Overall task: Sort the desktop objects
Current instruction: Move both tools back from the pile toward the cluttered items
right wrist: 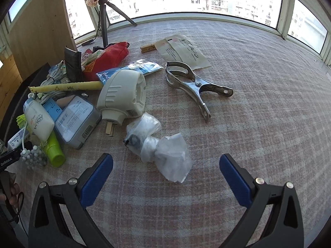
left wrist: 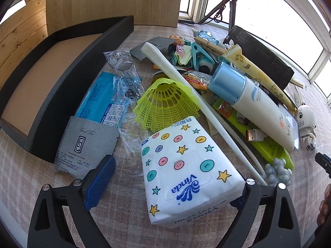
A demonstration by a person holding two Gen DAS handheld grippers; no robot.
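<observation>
Left wrist view: low, close over tissue pack (left wrist: 186, 171), facing clutter pile. Right wrist view: low, facing far windows across cloth. Shared: white tube (left wrist: 260, 111) (right wrist: 38, 122), tripod (left wrist: 231, 10) (right wrist: 104, 20)

left black two-finger gripper with blue pads (left wrist: 165, 181): jaws spread wide, low over the surface, left pad (left wrist: 99, 184) free | right black two-finger gripper with blue pads (right wrist: 166, 175): jaws spread wide, nothing held, level, low
</observation>
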